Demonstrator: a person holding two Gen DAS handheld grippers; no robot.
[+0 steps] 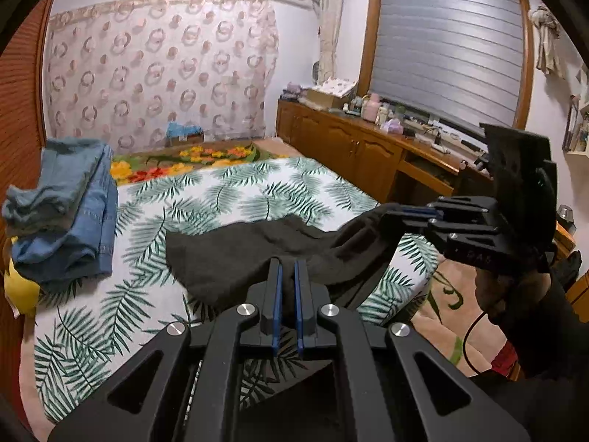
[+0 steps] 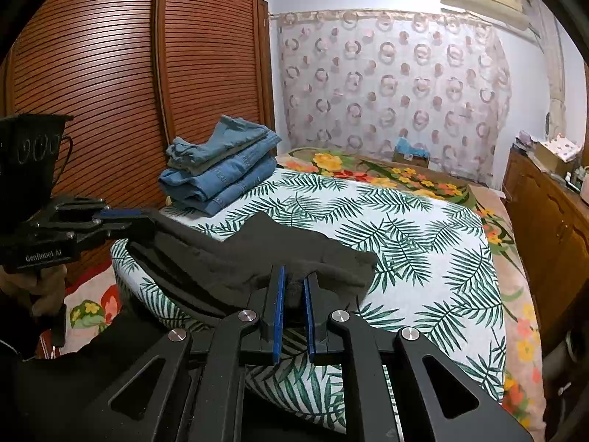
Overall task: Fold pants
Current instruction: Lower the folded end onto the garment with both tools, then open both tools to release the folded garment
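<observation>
Dark grey pants [image 1: 235, 258] lie partly on the leaf-print bed, their near edge lifted by both grippers. My left gripper [image 1: 288, 263] is shut on the near edge of the pants; it also shows at the left in the right wrist view [image 2: 143, 215], gripping one end. My right gripper [image 2: 294, 276] is shut on the pants [image 2: 257, 254] at the other end; it shows at the right in the left wrist view [image 1: 390, 211]. The far part of the pants rests on the bed.
A stack of folded blue jeans [image 1: 70, 217] sits at the bed's left side [image 2: 224, 169] by the wooden wardrobe [image 2: 110, 73]. The leaf-print bedspread [image 1: 257, 191] extends beyond. A wooden cabinet [image 1: 368, 154] with clutter runs along the right wall.
</observation>
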